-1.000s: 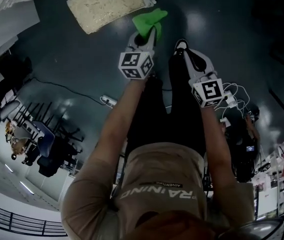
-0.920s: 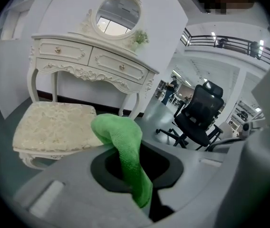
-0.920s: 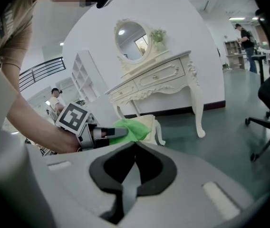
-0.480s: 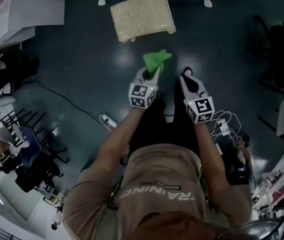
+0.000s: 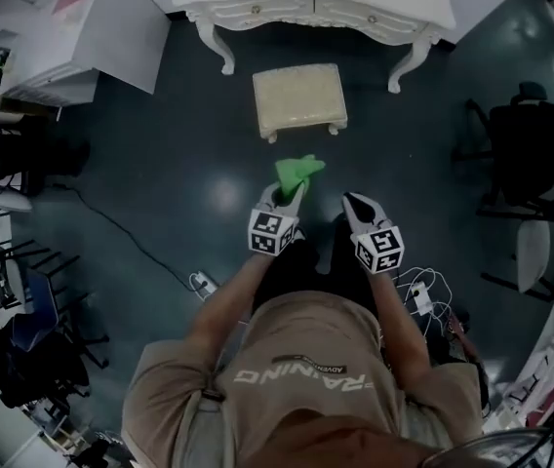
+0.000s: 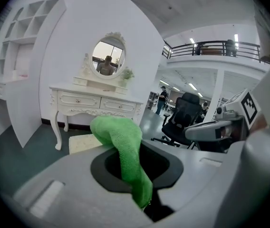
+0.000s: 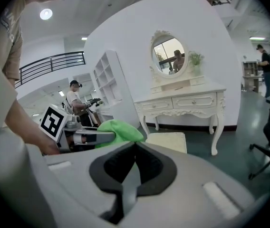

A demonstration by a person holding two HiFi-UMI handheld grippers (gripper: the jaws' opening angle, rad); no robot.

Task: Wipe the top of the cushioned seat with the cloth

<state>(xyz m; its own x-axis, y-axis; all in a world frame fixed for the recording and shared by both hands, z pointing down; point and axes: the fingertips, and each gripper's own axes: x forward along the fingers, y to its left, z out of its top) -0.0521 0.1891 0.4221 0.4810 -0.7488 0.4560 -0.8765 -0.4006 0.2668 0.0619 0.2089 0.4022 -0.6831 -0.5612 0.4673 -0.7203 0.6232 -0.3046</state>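
Observation:
The cushioned seat (image 5: 299, 101) is a small cream stool on the dark floor, in front of a white dressing table (image 5: 316, 3). It also shows in the left gripper view as the seat (image 6: 83, 143) and in the right gripper view as the seat (image 7: 168, 140). My left gripper (image 5: 293, 189) is shut on a green cloth (image 5: 297, 171), which droops over its jaws (image 6: 125, 146). It is held in the air short of the stool. My right gripper (image 5: 356, 203) is shut and empty, level with the left; the cloth (image 7: 118, 129) lies to its left.
White shelving (image 5: 58, 37) stands at the far left. A black office chair (image 5: 531, 149) is at the right. Cables and a power strip (image 5: 203, 283) lie on the floor near the person's legs, with more cables (image 5: 428, 291) at the right.
The view has pulled back: the stool now looks smaller and farther, and the dressing table has come into sight. Both grippers keep their hold and stay side by side.

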